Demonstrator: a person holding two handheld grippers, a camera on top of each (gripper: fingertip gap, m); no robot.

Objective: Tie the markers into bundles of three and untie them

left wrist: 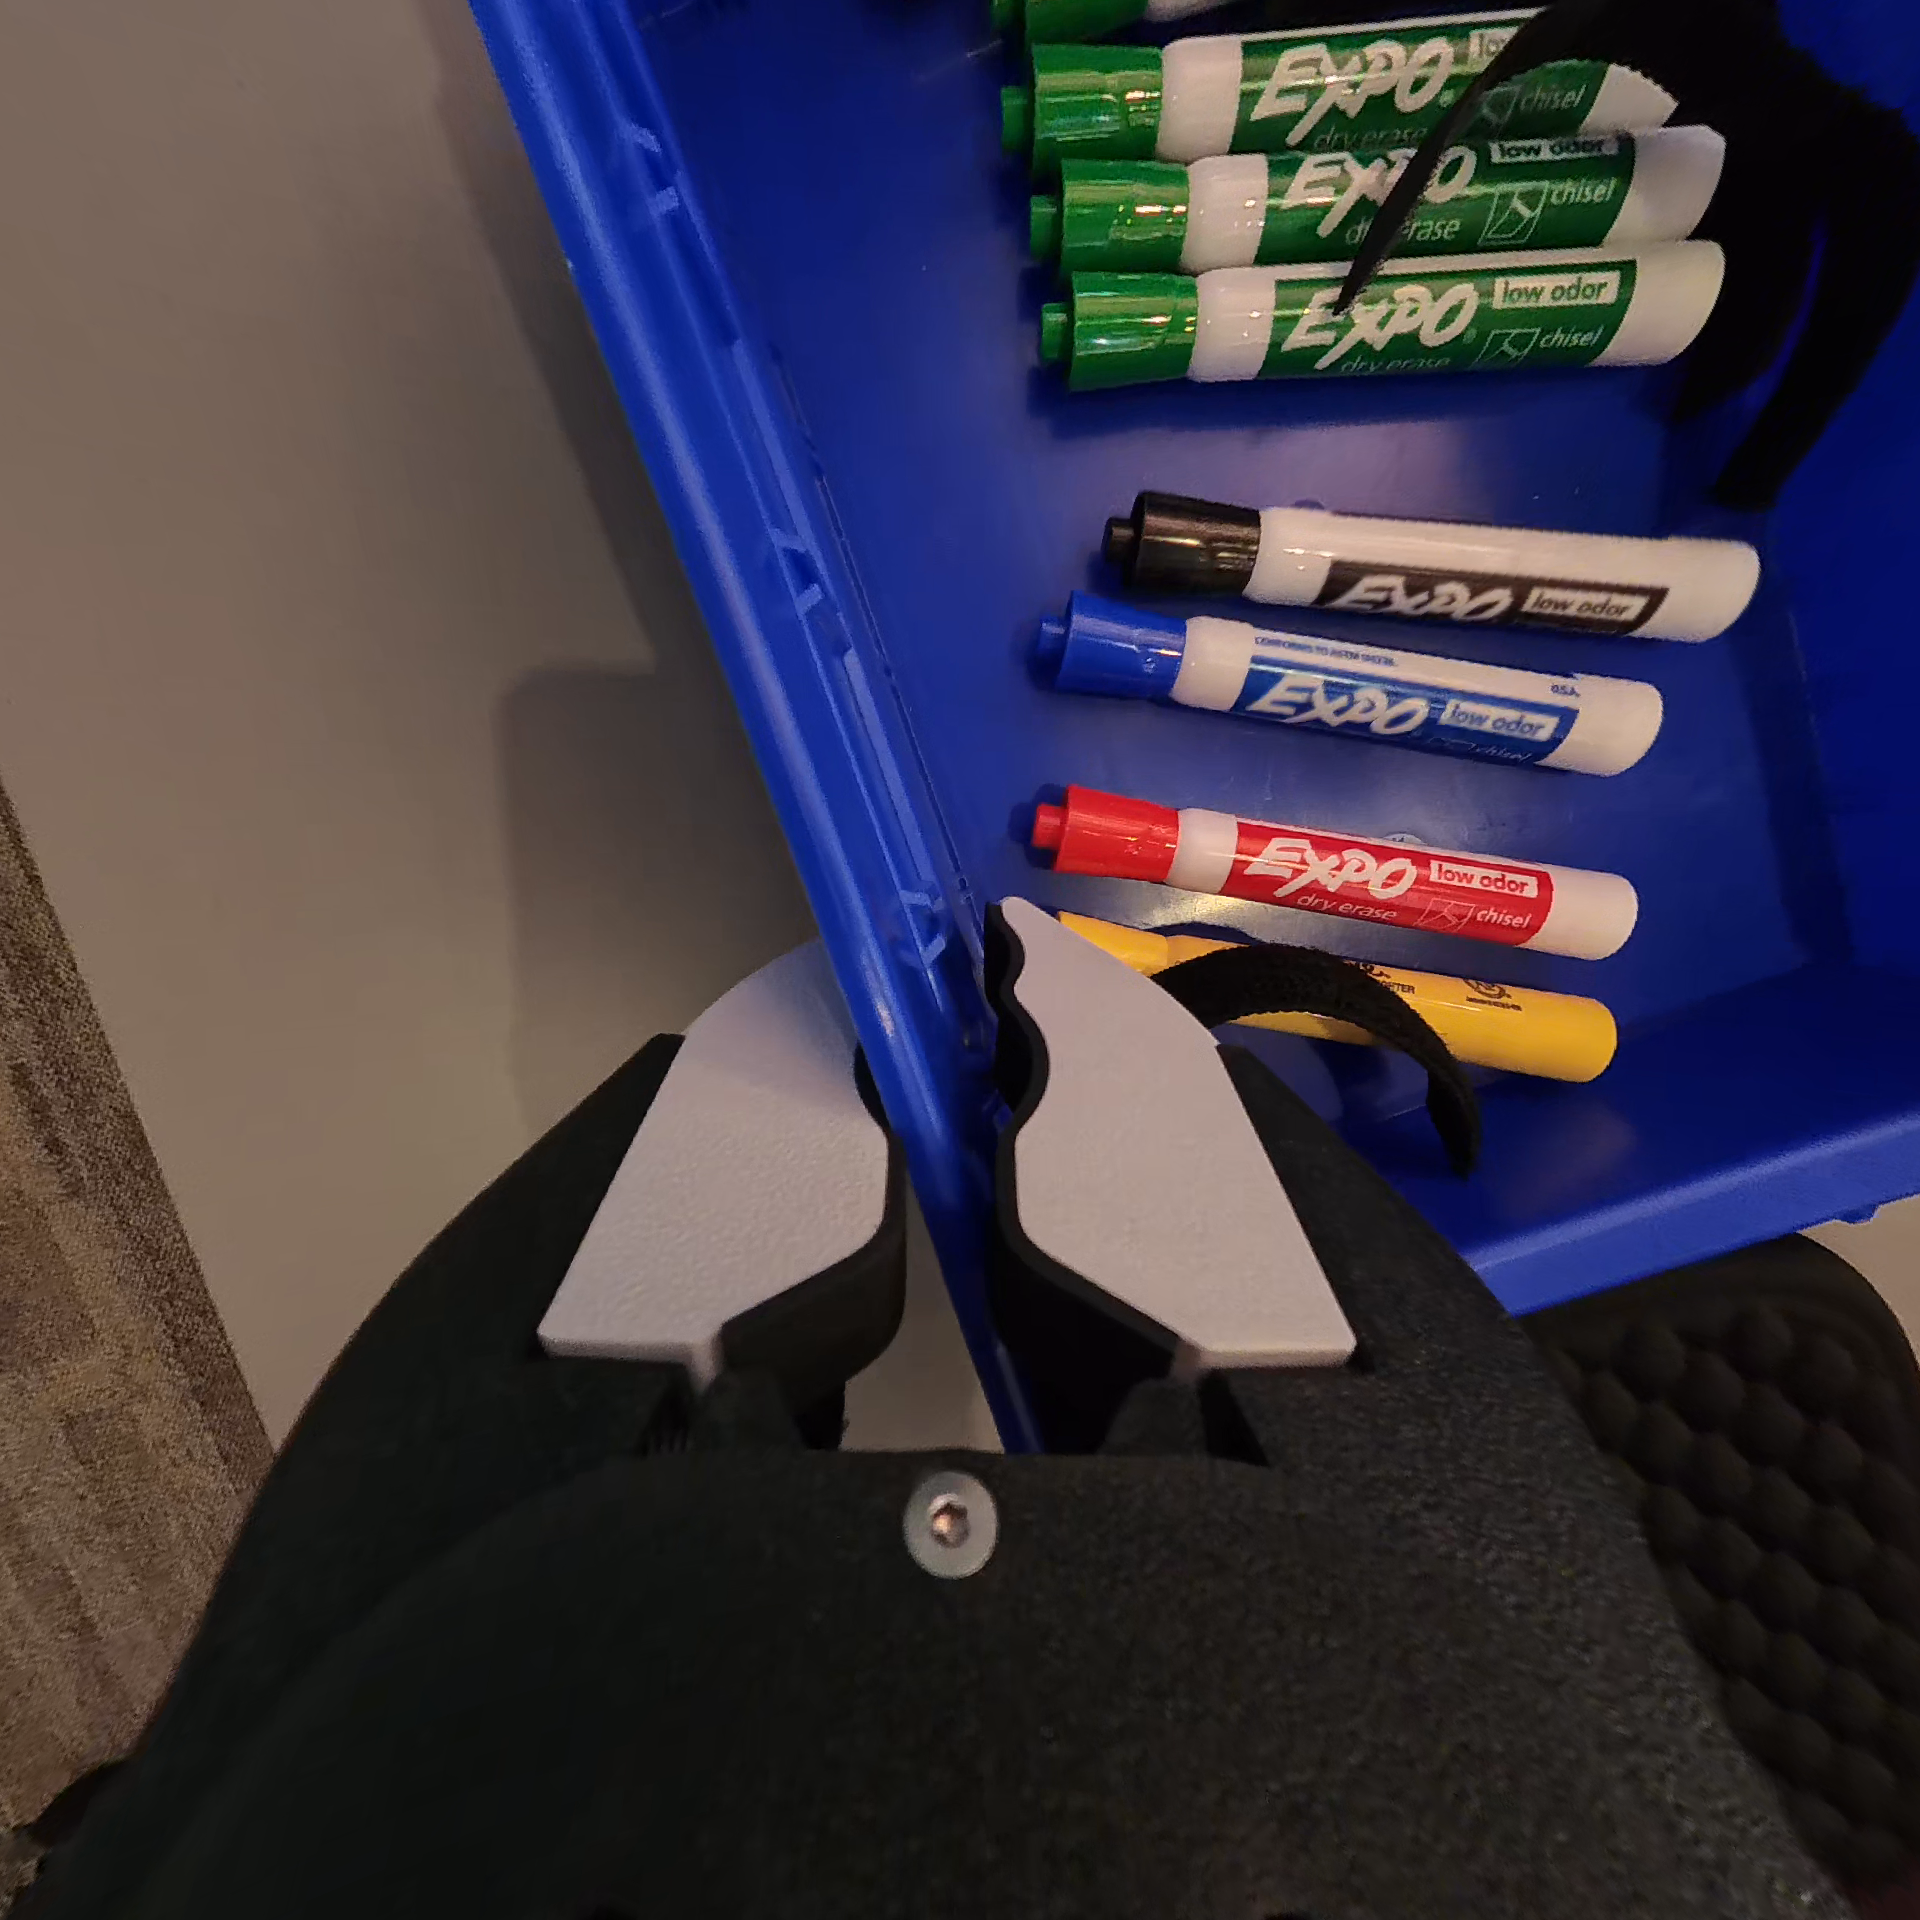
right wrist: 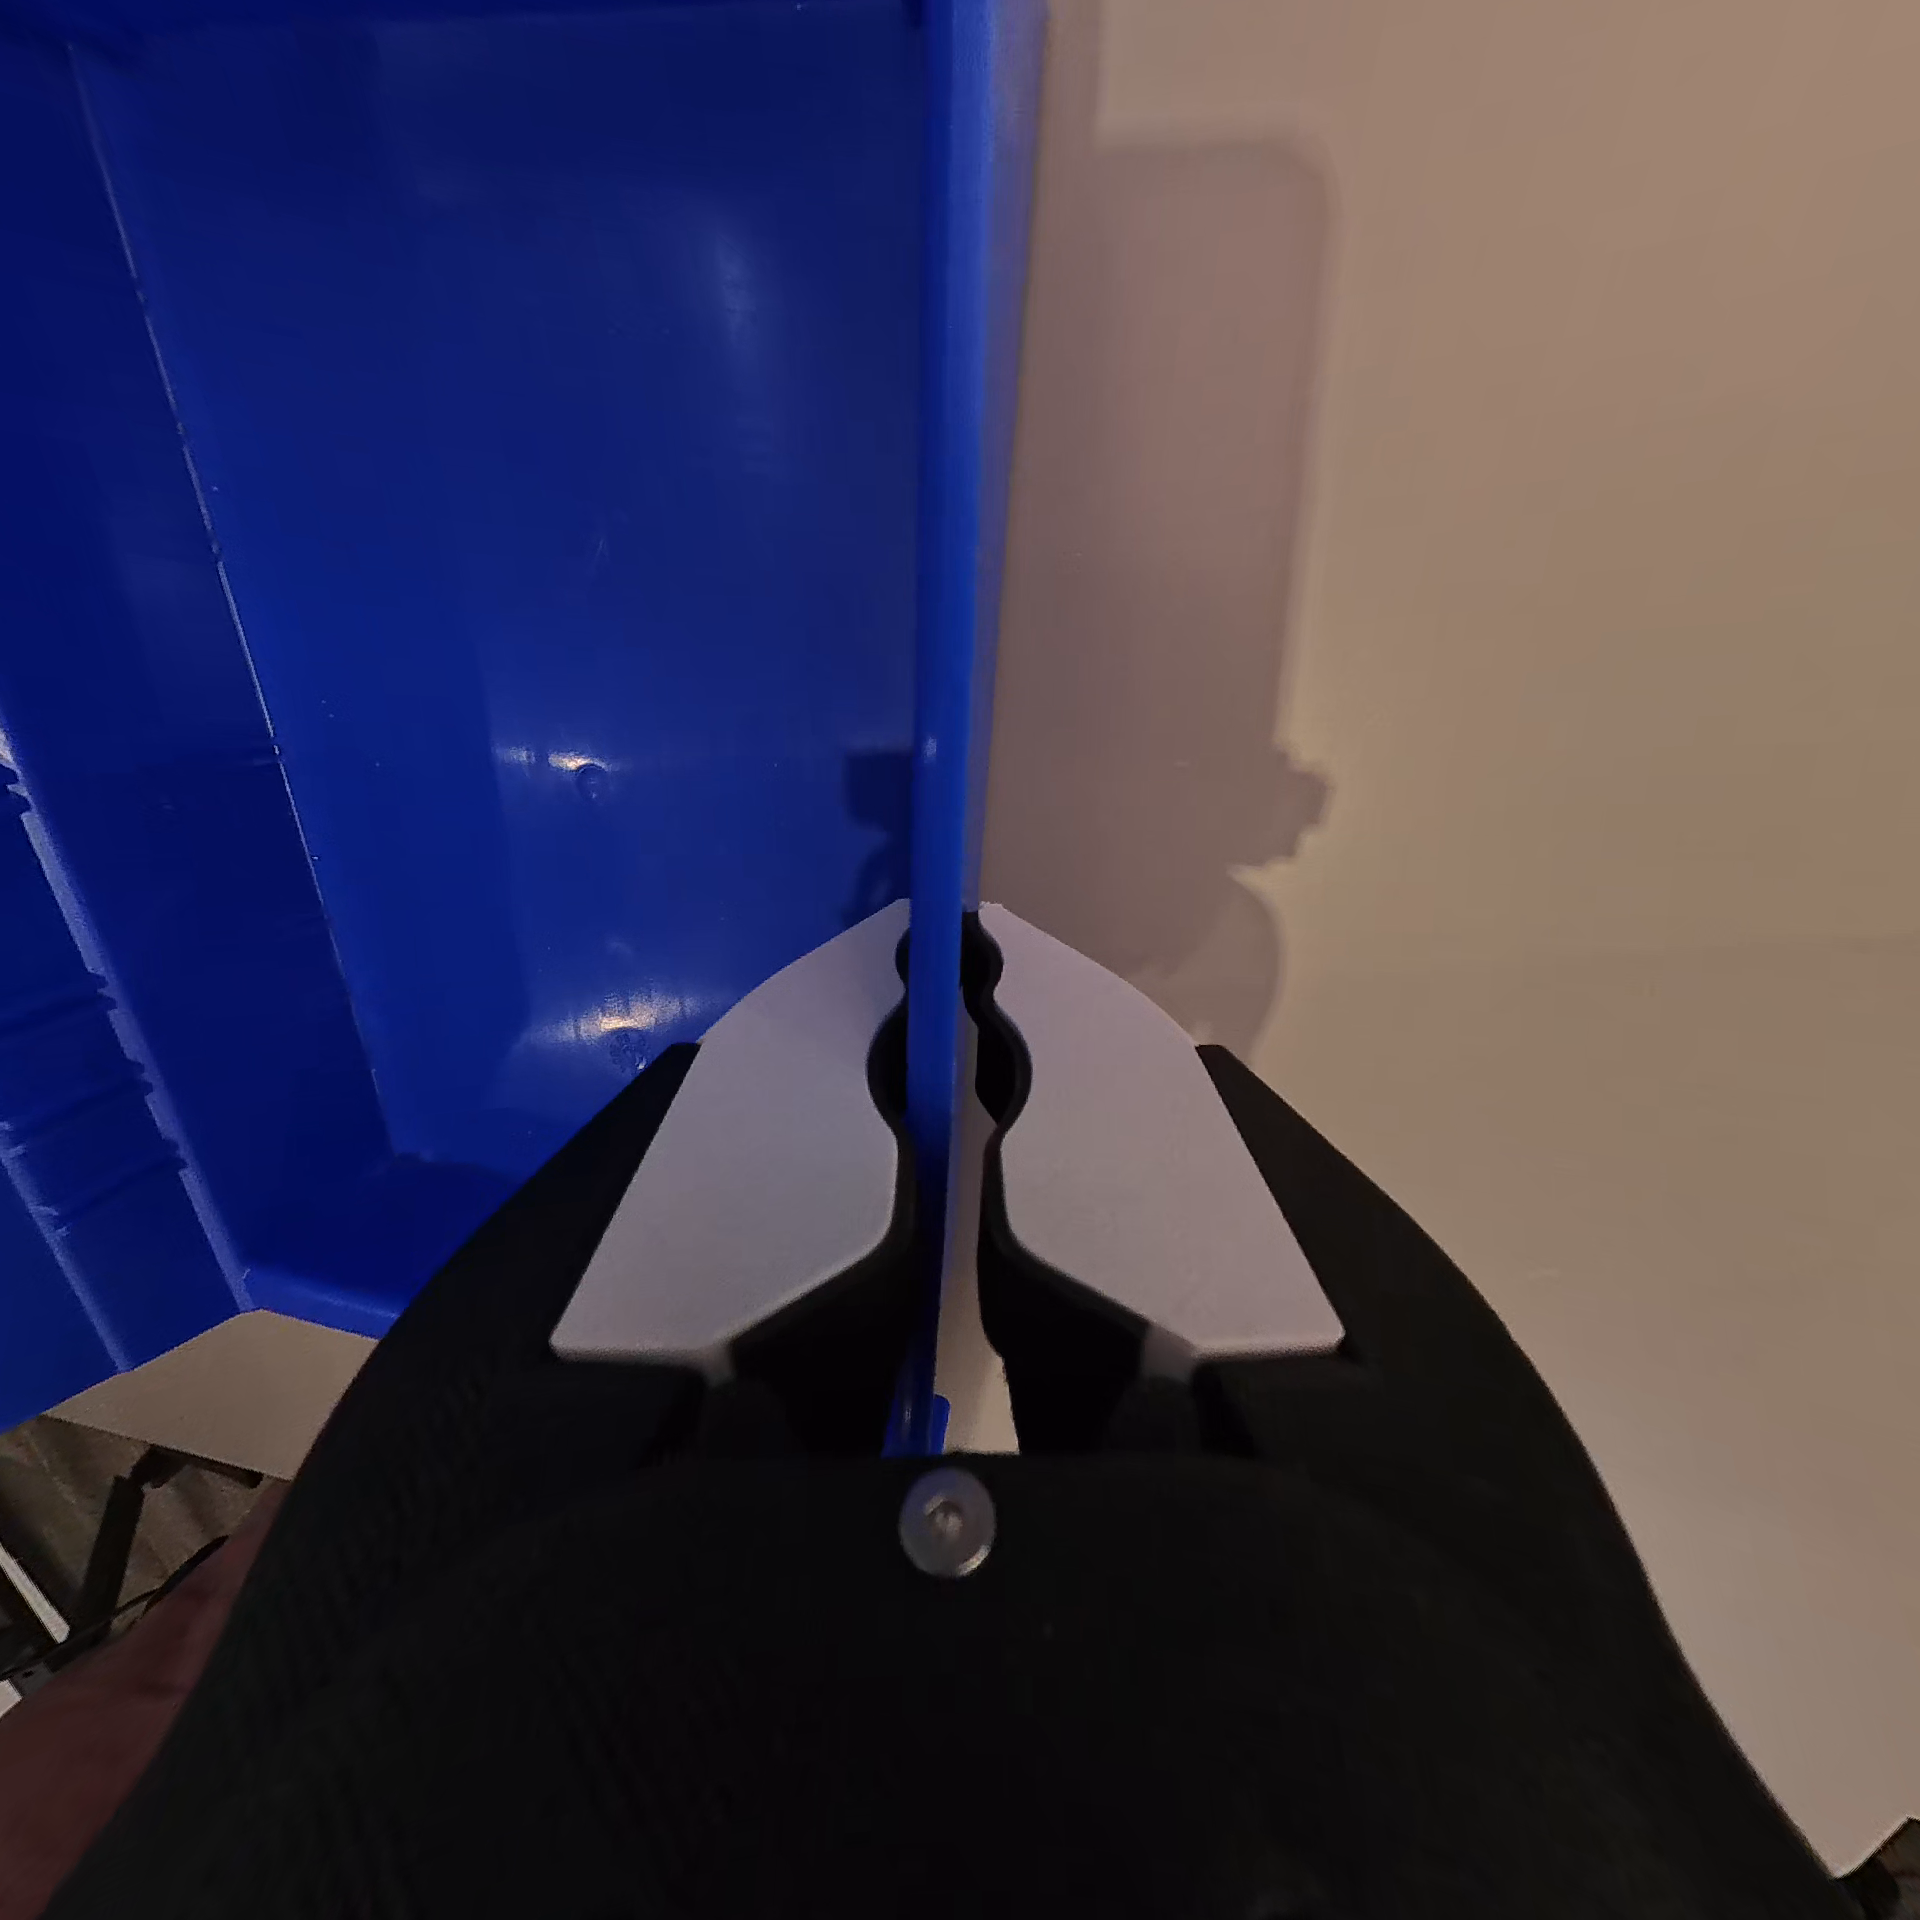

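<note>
A blue plastic bin (left wrist: pixel 831 436) holds the markers. In the left wrist view, three green markers (left wrist: pixel 1382 208) lie side by side at the top with a black strap (left wrist: pixel 1787 239) over them. Below lie a black marker (left wrist: pixel 1444 577), a blue marker (left wrist: pixel 1351 696), a red marker (left wrist: pixel 1340 883) and a yellow marker (left wrist: pixel 1455 1013) with a black strap loop (left wrist: pixel 1351 997) around it. My left gripper (left wrist: pixel 940 997) is shut on the bin's left wall. My right gripper (right wrist: pixel 940 935) is shut on the bin's right wall (right wrist: pixel 951 520); no markers show in that view.
The bin rests on a pale table (left wrist: pixel 312 520). Carpet (left wrist: pixel 83 1195) shows past the table's left edge. A black honeycomb-textured part (left wrist: pixel 1745 1507) sits below the bin's near corner. The table surface (right wrist: pixel 1507 623) lies right of the bin in the right wrist view. The left gripper's tips are roughly 75 cm from the right gripper's.
</note>
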